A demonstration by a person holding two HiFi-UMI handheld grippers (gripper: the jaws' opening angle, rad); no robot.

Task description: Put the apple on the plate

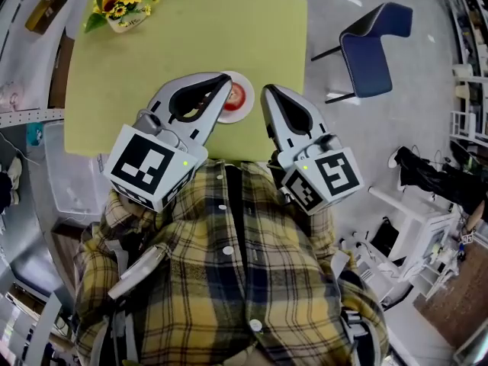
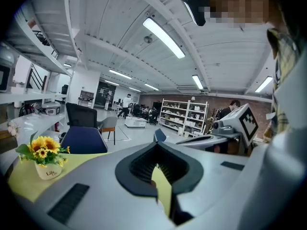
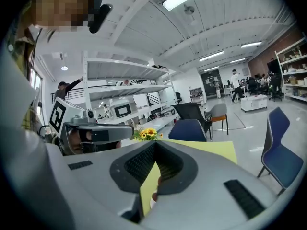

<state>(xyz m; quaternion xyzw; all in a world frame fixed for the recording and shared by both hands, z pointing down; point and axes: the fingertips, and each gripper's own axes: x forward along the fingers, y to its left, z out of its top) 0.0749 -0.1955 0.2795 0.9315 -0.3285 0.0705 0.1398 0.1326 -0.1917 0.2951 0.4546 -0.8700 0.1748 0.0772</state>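
Observation:
A red apple [image 1: 235, 95] lies on a small white plate [image 1: 245, 110] near the front edge of the yellow-green table [image 1: 152, 67]. My left gripper [image 1: 226, 82] is shut with nothing in it. Its tip hangs over the plate's left edge and hides part of it. My right gripper [image 1: 268, 91] is also shut and empty, just right of the plate and apart from it. In the left gripper view the left gripper [image 2: 156, 145] shows closed jaws over the table. In the right gripper view the right gripper [image 3: 154, 145] is closed, with a sliver of the plate [image 3: 151, 203] below it.
A pot of sunflowers [image 1: 126, 2] stands at the table's far left corner. A blue chair [image 1: 374, 48] stands on the floor to the table's right. Shelves and white furniture [image 1: 415, 219] line the room's right side. The person's plaid shirt [image 1: 229, 280] fills the lower head view.

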